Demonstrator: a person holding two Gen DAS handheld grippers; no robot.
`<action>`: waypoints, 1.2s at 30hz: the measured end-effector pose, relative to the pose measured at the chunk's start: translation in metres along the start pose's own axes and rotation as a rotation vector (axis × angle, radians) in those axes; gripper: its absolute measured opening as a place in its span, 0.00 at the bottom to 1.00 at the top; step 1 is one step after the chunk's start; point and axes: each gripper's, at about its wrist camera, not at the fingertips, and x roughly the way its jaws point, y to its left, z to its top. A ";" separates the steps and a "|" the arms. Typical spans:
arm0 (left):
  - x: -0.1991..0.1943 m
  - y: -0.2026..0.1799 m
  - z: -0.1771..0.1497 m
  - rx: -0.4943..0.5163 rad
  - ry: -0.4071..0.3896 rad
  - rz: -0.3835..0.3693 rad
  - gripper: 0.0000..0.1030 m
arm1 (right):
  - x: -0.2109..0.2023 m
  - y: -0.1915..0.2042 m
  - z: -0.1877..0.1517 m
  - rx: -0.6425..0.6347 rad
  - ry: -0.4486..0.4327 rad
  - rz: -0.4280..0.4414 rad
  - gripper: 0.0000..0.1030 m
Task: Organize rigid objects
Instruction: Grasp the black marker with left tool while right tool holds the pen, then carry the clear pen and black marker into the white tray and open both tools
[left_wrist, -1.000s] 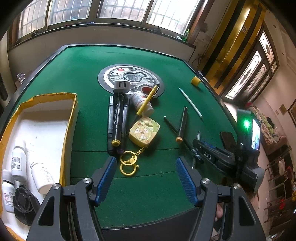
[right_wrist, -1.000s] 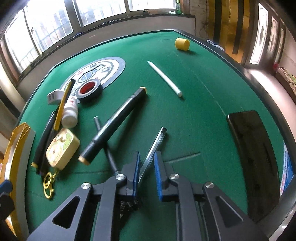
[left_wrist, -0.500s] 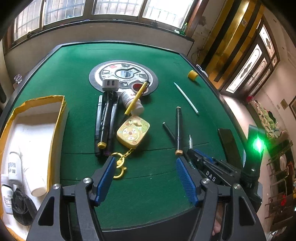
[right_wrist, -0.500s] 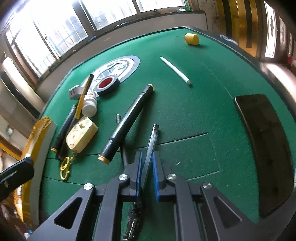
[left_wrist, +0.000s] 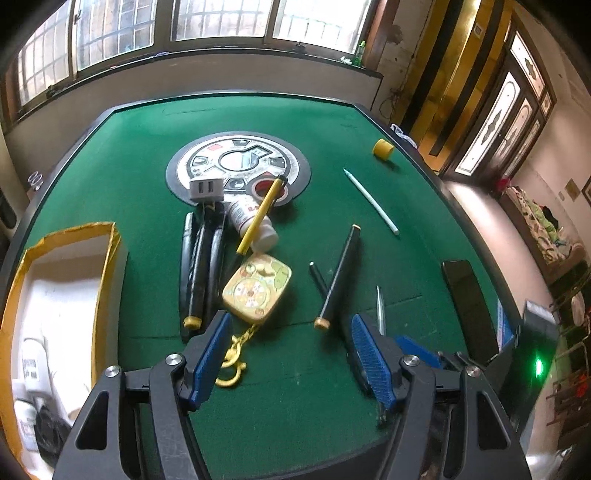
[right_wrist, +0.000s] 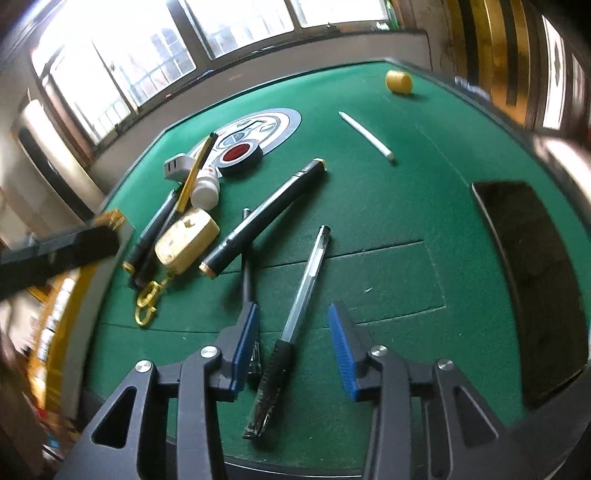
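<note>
From the left wrist view, the left gripper (left_wrist: 290, 354) hangs over the near edge of the green bench (left_wrist: 129, 155) with its jaws standing wide and nothing between them. Just beyond its left finger lies a yellow keychain case (left_wrist: 256, 290), its chain and ring trailing toward the near edge. Left of the case lie dark markers (left_wrist: 201, 266) side by side, with a white charger (left_wrist: 205, 189) at their far ends. A white bottle (left_wrist: 251, 221) lies on its side beside them, and a yellow pen (left_wrist: 261, 216) rests across it. A black marker (left_wrist: 338, 277) with a yellow end cap lies right of the case, crossing a thin black pen (left_wrist: 317, 275). A white pen (left_wrist: 371, 201) and a yellow cap (left_wrist: 383, 149) sit toward the far right corner. A yellow-edged box (left_wrist: 107, 258) stands at the left edge (small white bottles show inside).

From the right wrist view, the right gripper (right_wrist: 291, 349) is near the bench's front edge, its jaws partly apart and having just been opening. A clear pen (right_wrist: 295, 321) with a black grip lies on the felt between the fingers, touched by neither pad. The black marker (right_wrist: 266, 218) lies just beyond it to the left, and a roll of black tape (right_wrist: 240, 157) sits on the round centre panel. A black phone (right_wrist: 532, 280) lies by the right edge.
</note>
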 end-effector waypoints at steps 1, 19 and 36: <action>0.004 -0.002 0.003 0.006 0.002 -0.001 0.68 | 0.000 0.002 -0.001 -0.013 -0.003 -0.014 0.38; 0.109 -0.067 0.038 0.232 0.137 0.002 0.35 | -0.001 -0.017 0.000 0.021 -0.011 0.006 0.17; 0.053 -0.024 0.021 0.001 0.097 -0.149 0.14 | 0.000 -0.019 0.001 0.064 -0.020 0.045 0.08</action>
